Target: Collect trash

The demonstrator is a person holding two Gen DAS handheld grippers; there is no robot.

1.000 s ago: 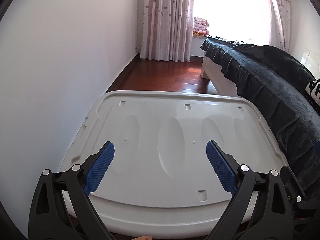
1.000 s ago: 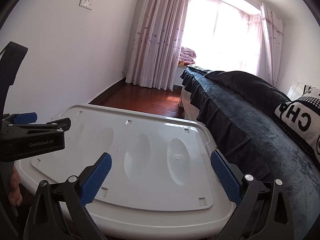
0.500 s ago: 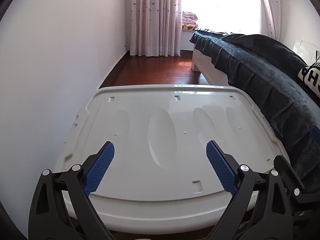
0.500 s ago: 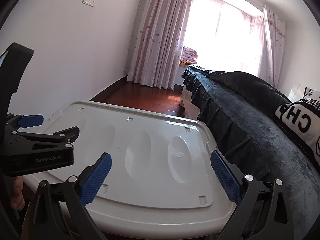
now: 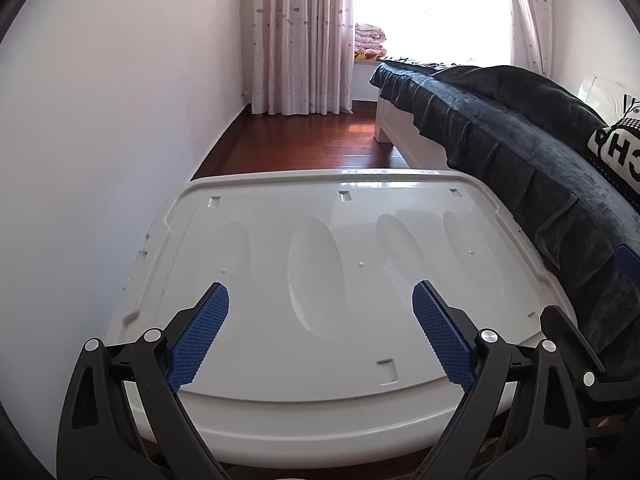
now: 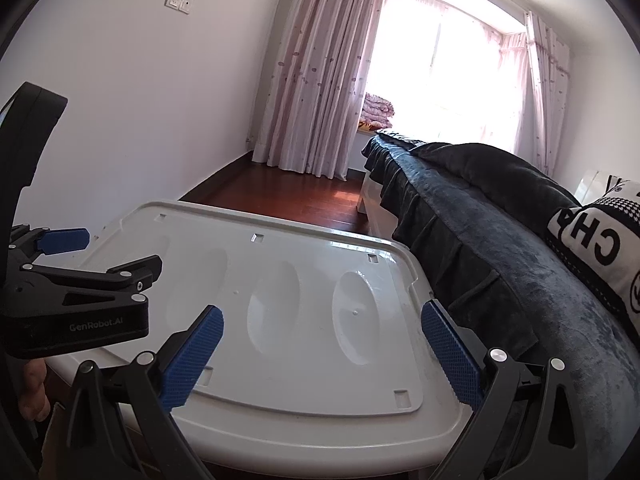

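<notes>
Bed [image 5: 520, 152] with dark blanket runs right of both jaws, far end toward window. Wood floor [image 5: 320, 140] ahead, beyond bin. White plastic bin lid [image 5: 320, 280] directly beneath and ahead of both jaws, closed; contents hidden. No trash visible on lid or floor. Black-and-white pillow [image 6: 600, 240] on bed, right of right jaws. Left gripper [image 5: 320, 328]: jaws wide, holding nothing. Right gripper [image 6: 322, 340]: jaws wide, holding nothing, left gripper at its left.

"GenRobot.AI" printed on side of left gripper [image 6: 86, 276] body. Black block letters "CHA" on white pillow [image 6: 596, 240] lying on bed [image 6: 480, 232]; rest of wording cut off.
</notes>
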